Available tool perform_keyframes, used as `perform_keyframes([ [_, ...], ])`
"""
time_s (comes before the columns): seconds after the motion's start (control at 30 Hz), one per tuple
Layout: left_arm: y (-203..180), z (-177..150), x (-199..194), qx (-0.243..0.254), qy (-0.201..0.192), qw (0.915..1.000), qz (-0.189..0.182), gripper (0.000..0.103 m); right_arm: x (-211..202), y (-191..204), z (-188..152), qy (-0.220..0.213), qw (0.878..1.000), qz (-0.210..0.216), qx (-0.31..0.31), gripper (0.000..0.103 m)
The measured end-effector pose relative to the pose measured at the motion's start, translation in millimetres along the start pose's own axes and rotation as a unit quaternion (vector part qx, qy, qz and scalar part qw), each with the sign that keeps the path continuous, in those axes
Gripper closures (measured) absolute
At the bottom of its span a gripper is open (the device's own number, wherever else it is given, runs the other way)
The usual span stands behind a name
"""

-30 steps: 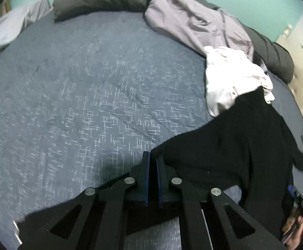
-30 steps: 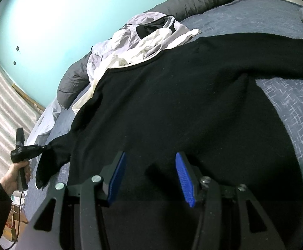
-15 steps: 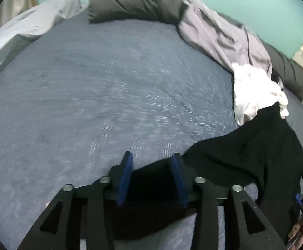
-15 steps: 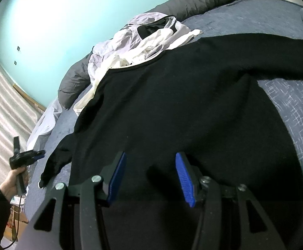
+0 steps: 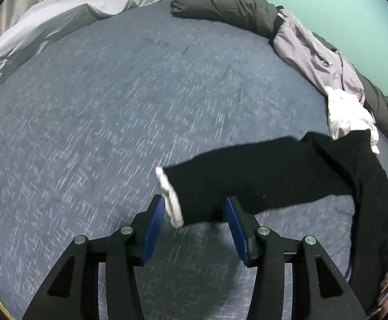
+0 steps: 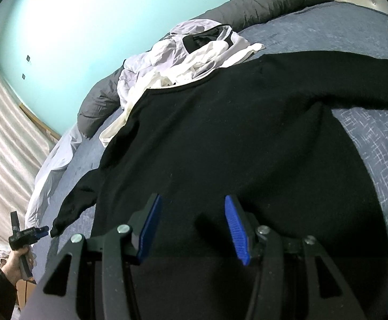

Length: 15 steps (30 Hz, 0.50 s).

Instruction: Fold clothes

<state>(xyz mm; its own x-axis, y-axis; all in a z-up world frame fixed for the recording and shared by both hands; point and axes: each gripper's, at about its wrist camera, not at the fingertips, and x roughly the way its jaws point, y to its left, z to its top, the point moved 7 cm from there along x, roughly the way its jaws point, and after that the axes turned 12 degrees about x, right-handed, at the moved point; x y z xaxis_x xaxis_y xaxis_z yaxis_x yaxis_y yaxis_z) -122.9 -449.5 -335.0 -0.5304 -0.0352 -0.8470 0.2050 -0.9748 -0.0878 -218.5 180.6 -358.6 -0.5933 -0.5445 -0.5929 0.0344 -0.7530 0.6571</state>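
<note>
Blue-grey bedspread (image 5: 114, 112) under teal wall (image 6: 87, 26); black sweater (image 6: 220, 146) spread; both grippers released, empty.

A black long-sleeved sweater (image 6: 234, 144) lies spread flat across the centre of the right wrist view, neckline toward the upper left. In the left wrist view, its sleeve (image 5: 247, 181) stretches from right to lower centre, ending in a pale cuff (image 5: 171, 200).

A black sweater (image 6: 234, 133) with a white cuff (image 5: 171, 200) lies on the blue-grey white-flecked bedspread (image 5: 87, 133).
</note>
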Motion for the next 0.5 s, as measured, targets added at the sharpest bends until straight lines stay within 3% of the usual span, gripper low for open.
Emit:
perform_keyframes([
  [0.3, 7, -12, 20, -0.041, 0.001, 0.9987, -0.030, 0.052, 2, -1, -1, 0.002, 1.000, -0.002, -0.001, 0.053],
  [0.33, 6, -11, 21, -0.041, 0.000, 0.9986, -0.033, 0.062, 2, -1, -1, 0.002, 1.000, -0.002, -0.001, 0.053],
  [0.37, 7, -10, 21, -0.041, 0.000, 0.9987, -0.031, 0.082, 2, -1, 0, 0.001, 1.000, -0.002, -0.001, 0.053],
  [0.4, 8, -9, 22, -0.041, 0.001, 0.9988, -0.028, 0.092, 2, -1, 0, 0.001, 1.000, -0.002, -0.001, 0.053],
  [0.5, 10, -1, 15, -0.045, -0.007, 0.9986, -0.028, 0.096, 2, -1, 0, 0.002, 1.000, -0.002, 0.000, 0.053],
])
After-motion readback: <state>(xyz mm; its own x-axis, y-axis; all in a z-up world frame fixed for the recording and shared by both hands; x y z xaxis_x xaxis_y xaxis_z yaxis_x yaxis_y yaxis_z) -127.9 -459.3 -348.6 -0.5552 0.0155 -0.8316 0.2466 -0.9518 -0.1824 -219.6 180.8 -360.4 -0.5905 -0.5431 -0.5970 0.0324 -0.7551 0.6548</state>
